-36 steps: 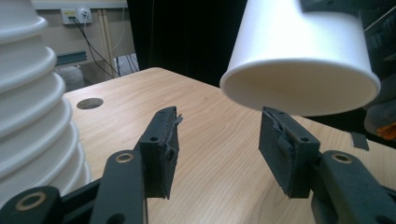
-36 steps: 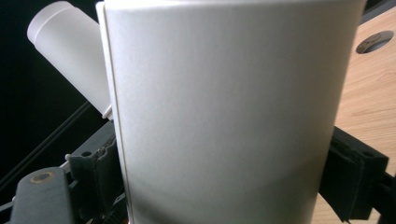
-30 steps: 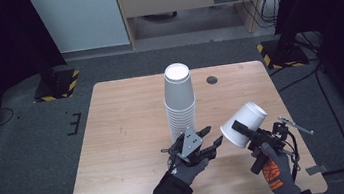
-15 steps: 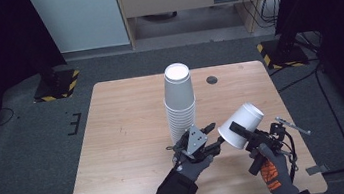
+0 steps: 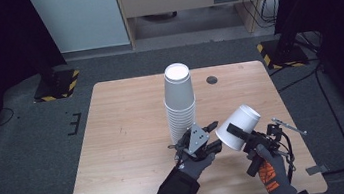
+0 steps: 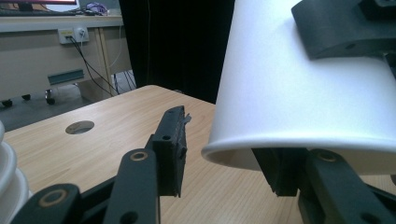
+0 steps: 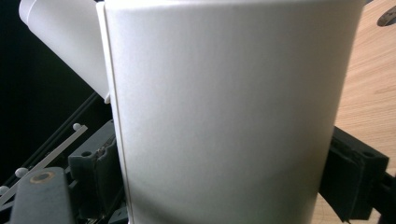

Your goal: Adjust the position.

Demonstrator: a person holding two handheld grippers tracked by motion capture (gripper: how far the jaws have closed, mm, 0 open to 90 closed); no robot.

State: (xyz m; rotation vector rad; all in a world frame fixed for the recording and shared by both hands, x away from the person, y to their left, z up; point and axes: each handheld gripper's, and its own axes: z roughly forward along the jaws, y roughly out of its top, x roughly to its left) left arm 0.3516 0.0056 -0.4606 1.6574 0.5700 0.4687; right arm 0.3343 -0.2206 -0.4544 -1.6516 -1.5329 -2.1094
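Observation:
A tall stack of upturned white paper cups point(image 5: 179, 101) stands mid-table on the wooden table point(image 5: 129, 133). My right gripper point(image 5: 238, 133) holds a single white cup point(image 5: 240, 124) tilted in the air above the table's front right; in the right gripper view its jaws press both sides of the cup point(image 7: 224, 116). My left gripper point(image 5: 214, 134) is open just left of that cup's mouth. In the left gripper view the cup's rim point(image 6: 224, 156) lies between the open jaws, with the right jaw partly hidden behind the cup.
A small round hole point(image 5: 212, 79) sits in the tabletop behind the stack. Yellow-black striped stand feet point(image 5: 57, 87) rest on the grey floor beyond the table's far corners. The table's left half is bare wood.
My left gripper has moved right, up to the held cup's mouth. The cup in my right gripper has shifted slightly toward it. The stack has not moved.

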